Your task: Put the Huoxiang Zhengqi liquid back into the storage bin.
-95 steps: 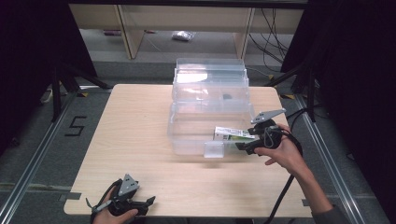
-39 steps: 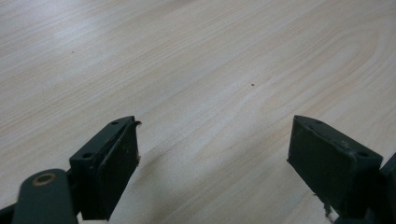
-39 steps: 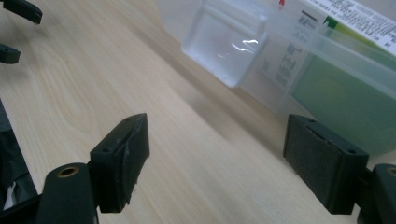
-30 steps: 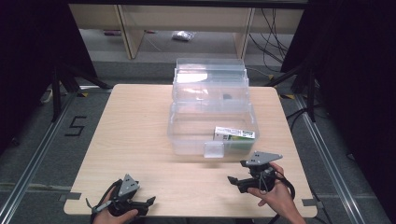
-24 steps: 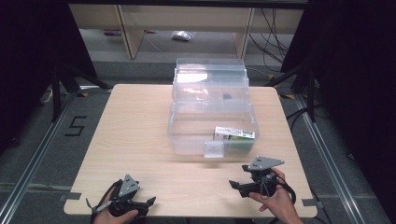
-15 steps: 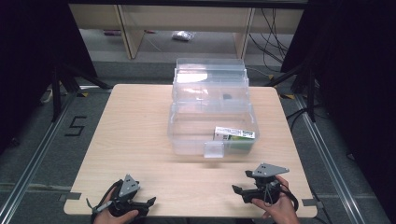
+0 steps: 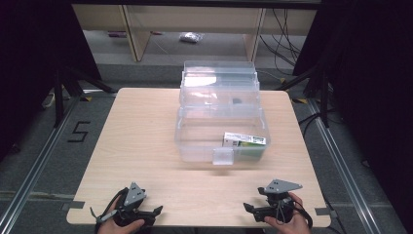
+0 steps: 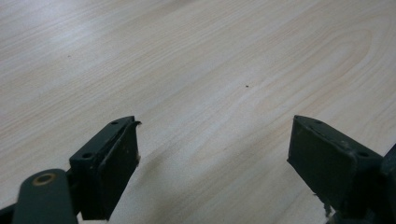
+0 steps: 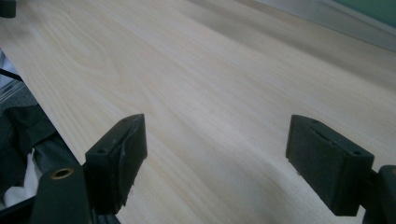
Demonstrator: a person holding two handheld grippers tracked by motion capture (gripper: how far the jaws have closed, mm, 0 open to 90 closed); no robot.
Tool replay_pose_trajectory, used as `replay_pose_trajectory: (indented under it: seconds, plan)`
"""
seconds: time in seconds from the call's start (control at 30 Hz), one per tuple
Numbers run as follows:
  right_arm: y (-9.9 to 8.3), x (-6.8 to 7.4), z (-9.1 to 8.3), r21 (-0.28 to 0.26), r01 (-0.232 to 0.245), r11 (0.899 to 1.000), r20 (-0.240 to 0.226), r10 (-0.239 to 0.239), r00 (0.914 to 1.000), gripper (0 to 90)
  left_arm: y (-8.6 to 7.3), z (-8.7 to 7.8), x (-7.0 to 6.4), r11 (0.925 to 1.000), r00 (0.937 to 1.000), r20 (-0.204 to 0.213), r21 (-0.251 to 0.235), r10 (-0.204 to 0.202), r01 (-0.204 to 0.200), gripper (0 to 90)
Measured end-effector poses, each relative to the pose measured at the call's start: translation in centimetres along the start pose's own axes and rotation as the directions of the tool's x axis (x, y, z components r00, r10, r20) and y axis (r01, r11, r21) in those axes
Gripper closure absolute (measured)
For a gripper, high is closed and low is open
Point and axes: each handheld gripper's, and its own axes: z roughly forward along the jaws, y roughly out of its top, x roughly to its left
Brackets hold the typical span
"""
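Right gripper black blocky jaws wide apart, over pale woodgrain table.

Bare table all round both grippers, clear plastic box the sole obstacle, mid-table.

Left claw resting at near left edge of surface, right claw at near right edge, both empty. Clear plastic box at centre, lid raised behind. Green-and-white packet inside box, right front corner.
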Motion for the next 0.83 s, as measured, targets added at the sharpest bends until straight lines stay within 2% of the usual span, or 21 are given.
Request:
replay_pose_trajectory:
  seconds: [0.07,0.1,0.27,0.3,0.33,0.4,0.43,0.5,0.57,0.6,0.63,0.67,0.7,0.83]
  plan:
    - [-0.07,-0.23,0.00,0.000,0.034,0.999,-0.001,-0.034,0.9994,19.7,0.03,-0.01,0.01,1.0000,1.0000,-0.003,0.000,0.000,0.000,15.6]
    - [-0.15,-0.08,-0.14,0.005,0.009,1.000,0.014,-0.009,0.9999,19.7,0.03,0.00,0.00,1.0000,1.0000,-0.002,0.000,0.000,0.000,15.6]
    - [-0.49,0.08,-0.35,0.001,-0.011,1.000,0.023,0.011,0.9997,18.7,0.06,-0.10,0.08,0.9999,1.0000,-0.002,0.007,0.009,-0.009,15.6]
    - [-0.51,-0.06,-0.37,-0.001,0.003,1.000,0.028,-0.003,0.9996,18.7,0.06,-0.12,-0.03,1.0000,1.0000,0.003,0.003,0.000,0.000,15.6]
    - [-0.57,0.15,-0.42,0.010,-0.021,1.000,0.030,0.021,0.9993,18.6,0.02,-0.04,-0.10,0.9999,0.9999,0.008,-0.007,-0.011,0.011,15.5]
    - [-0.65,0.22,-0.47,0.016,-0.030,0.999,0.039,0.030,0.9988,18.3,0.02,-0.03,-0.10,1.0000,1.0000,0.001,-0.002,-0.009,0.009,15.6]
    - [-0.68,0.19,-0.46,0.020,-0.023,1.000,0.040,0.022,0.9990,18.3,0.04,-0.09,0.03,0.9999,1.0000,-0.004,0.013,0.008,-0.008,15.6]
    - [-0.76,0.29,-0.44,0.034,-0.032,0.999,0.049,0.030,0.9983,18.3,0.01,0.02,0.03,0.9999,0.9999,-0.003,0.008,0.010,-0.010,15.6]
    - [-0.72,0.28,-0.51,0.031,-0.013,0.999,0.050,0.011,0.9987,17.6,0.02,-0.02,0.00,0.9999,1.0000,0.000,0.014,0.009,-0.009,15.6]
    - [-0.71,0.46,-0.51,0.031,-0.022,0.999,0.046,0.021,0.9987,16.9,0.02,0.02,0.03,0.9999,0.9999,-0.007,0.014,0.009,-0.009,15.6]
    - [-0.69,0.46,-0.53,0.034,-0.016,0.999,0.044,0.015,0.9989,16.7,0.04,-0.04,0.12,0.9994,0.9997,-0.005,0.025,0.022,-0.022,15.6]
    - [-0.70,0.41,-0.49,0.033,-0.006,0.999,0.047,0.005,0.9989,16.7,0.01,0.05,-0.01,0.9999,1.0000,-0.005,0.014,0.007,-0.007,15.6]
    - [-0.69,0.40,-0.48,0.034,-0.010,0.999,0.048,0.008,0.9988,16.8,0.00,0.04,-0.02,0.9999,1.0000,-0.003,0.015,0.008,-0.008,15.6]
    - [-0.65,0.33,-0.52,0.030,-0.009,0.999,0.052,0.008,0.9986,16.8,0.04,0.01,0.09,0.9994,0.9997,-0.005,0.025,0.023,-0.022,15.6]
